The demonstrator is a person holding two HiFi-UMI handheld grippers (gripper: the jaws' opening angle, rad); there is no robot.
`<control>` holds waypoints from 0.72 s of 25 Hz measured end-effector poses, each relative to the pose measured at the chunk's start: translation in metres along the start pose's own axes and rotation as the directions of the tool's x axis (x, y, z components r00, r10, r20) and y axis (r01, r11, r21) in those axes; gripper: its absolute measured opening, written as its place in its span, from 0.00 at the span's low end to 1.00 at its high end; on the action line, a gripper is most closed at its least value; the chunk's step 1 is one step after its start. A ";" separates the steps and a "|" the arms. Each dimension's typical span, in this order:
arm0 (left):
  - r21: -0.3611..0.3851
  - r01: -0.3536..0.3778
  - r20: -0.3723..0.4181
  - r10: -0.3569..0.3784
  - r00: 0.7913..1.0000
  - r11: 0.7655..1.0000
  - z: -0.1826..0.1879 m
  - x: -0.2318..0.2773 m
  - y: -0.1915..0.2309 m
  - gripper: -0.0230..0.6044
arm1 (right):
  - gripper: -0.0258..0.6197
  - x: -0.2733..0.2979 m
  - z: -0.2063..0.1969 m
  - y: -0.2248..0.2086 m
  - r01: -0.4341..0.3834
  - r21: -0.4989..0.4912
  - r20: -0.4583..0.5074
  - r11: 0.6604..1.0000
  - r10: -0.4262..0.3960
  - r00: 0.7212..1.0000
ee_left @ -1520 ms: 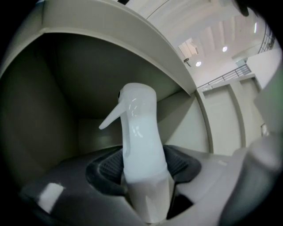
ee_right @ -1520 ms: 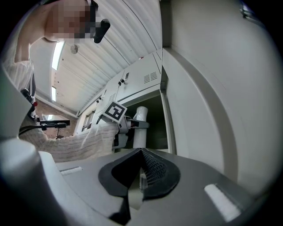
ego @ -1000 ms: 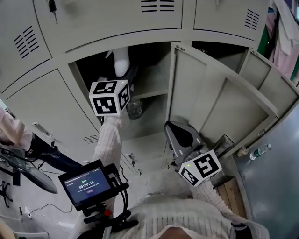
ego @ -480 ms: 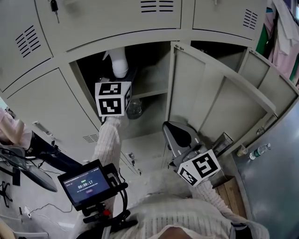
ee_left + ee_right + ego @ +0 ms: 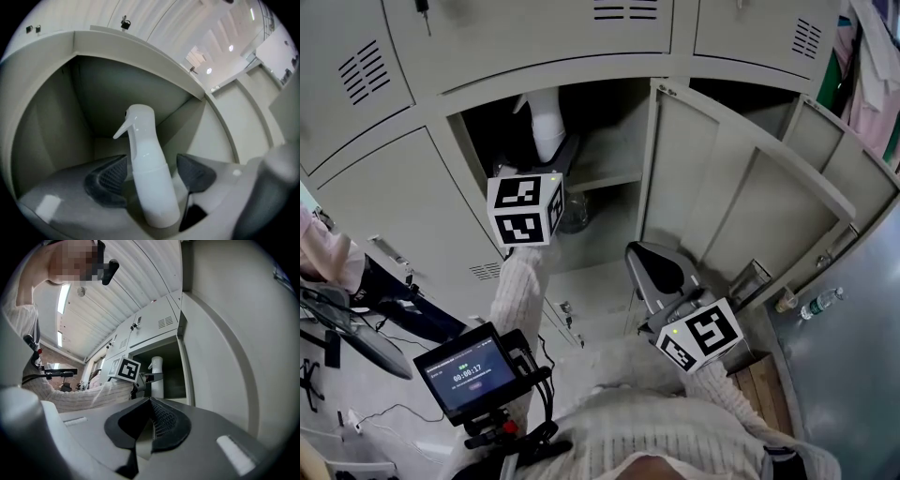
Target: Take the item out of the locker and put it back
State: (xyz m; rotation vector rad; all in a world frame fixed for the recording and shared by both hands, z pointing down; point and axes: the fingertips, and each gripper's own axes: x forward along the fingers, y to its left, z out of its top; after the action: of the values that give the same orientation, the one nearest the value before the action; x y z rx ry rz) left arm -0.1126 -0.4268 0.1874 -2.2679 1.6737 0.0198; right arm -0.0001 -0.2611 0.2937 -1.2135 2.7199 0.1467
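A white spray bottle (image 5: 149, 173) stands upright on the upper shelf inside the open locker (image 5: 609, 173). It also shows in the head view as the spray bottle (image 5: 546, 120) and far off in the right gripper view as the bottle (image 5: 157, 376). My left gripper (image 5: 152, 165) reaches into the locker with the bottle between its fingers. Its jaws have just been opening, and narrow gaps show at both pads. My right gripper (image 5: 151, 409) hangs low in front of the locker door, shut, with nothing in it. In the head view it appears as the right gripper (image 5: 645, 262).
The locker door (image 5: 741, 187) stands swung open to the right. A glass jar (image 5: 572, 214) sits on the lower shelf. A plastic water bottle (image 5: 820, 305) lies on the floor at right. A small screen on a rig (image 5: 473, 370) is at lower left. Closed lockers surround the open one.
The left gripper's marker cube has rolled slightly and shifted a little at the locker mouth. The bottle stays upright on the shelf. The right gripper has kept still.
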 end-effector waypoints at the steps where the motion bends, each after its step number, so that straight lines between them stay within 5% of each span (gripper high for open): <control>1: -0.014 0.003 0.011 -0.003 1.000 1.000 0.002 -0.004 -0.002 0.55 | 0.04 0.000 0.000 0.000 -0.001 0.001 0.000 1.000 0.001 1.000; 12: -0.014 0.118 0.141 -0.115 0.983 0.993 0.025 -0.101 -0.047 0.55 | 0.04 0.013 0.002 0.021 -0.041 0.017 0.011 0.999 0.041 0.999; 18: -0.003 0.141 0.100 -0.140 0.985 0.990 0.009 -0.150 -0.067 0.38 | 0.04 0.025 0.003 0.032 -0.066 0.027 0.018 0.997 0.065 0.998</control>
State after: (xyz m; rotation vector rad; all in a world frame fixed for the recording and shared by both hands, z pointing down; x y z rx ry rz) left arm -0.0953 -0.2677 0.2256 -2.3457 1.4648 0.1072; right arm -0.0399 -0.2571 0.2866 -1.1112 2.7392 0.1264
